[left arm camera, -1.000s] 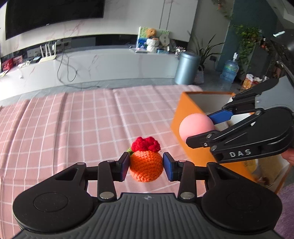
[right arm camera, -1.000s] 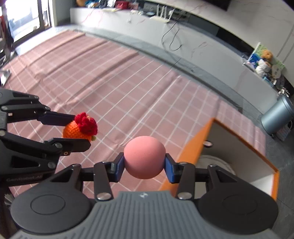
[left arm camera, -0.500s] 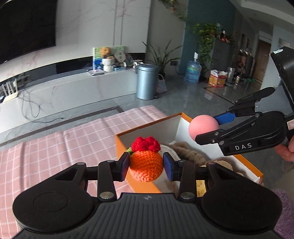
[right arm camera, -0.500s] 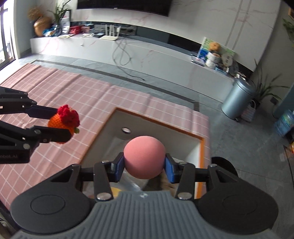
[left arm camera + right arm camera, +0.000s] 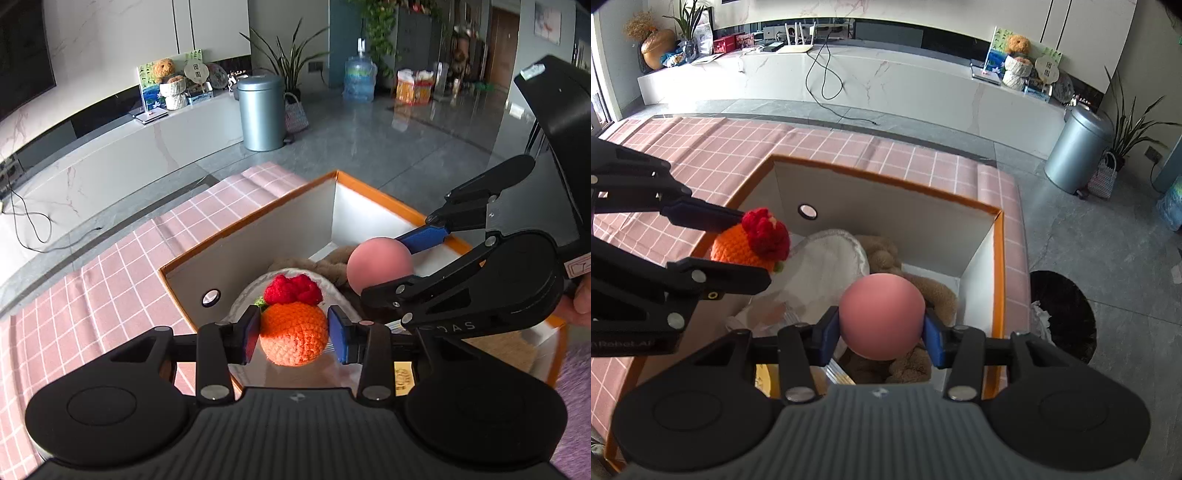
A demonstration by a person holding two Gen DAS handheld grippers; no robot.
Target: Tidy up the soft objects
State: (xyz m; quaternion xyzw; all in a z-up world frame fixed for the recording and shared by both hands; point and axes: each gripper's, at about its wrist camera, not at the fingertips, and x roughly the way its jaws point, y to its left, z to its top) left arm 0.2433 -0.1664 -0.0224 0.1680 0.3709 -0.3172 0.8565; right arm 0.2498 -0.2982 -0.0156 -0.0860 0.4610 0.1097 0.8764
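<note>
My left gripper [image 5: 293, 332] is shut on an orange crocheted ball with a red tuft [image 5: 295, 343]. It hangs over the near-left part of an orange-rimmed box with white walls [image 5: 258, 236]. My right gripper [image 5: 881, 328] is shut on a smooth pink ball [image 5: 881, 315] over the middle of the same box [image 5: 886, 206]. In the box lie a white round pad [image 5: 827, 258] and a brown plush toy [image 5: 886, 251]. In the right wrist view the left gripper [image 5: 751, 251] holds the crocheted ball [image 5: 738, 247] at the left. The pink ball [image 5: 378, 267] shows right of centre in the left wrist view.
The box stands on a pink checked cloth [image 5: 110, 277]. A grey bin [image 5: 1075, 147] stands on the floor behind, and a black round basket [image 5: 1063, 317] sits beside the box's right side. A person's hand [image 5: 580, 299] shows at the right edge.
Both grippers have swung from over the pink cloth to over the box, still holding the crocheted ball and the pink ball. The box's inside now fills both views.
</note>
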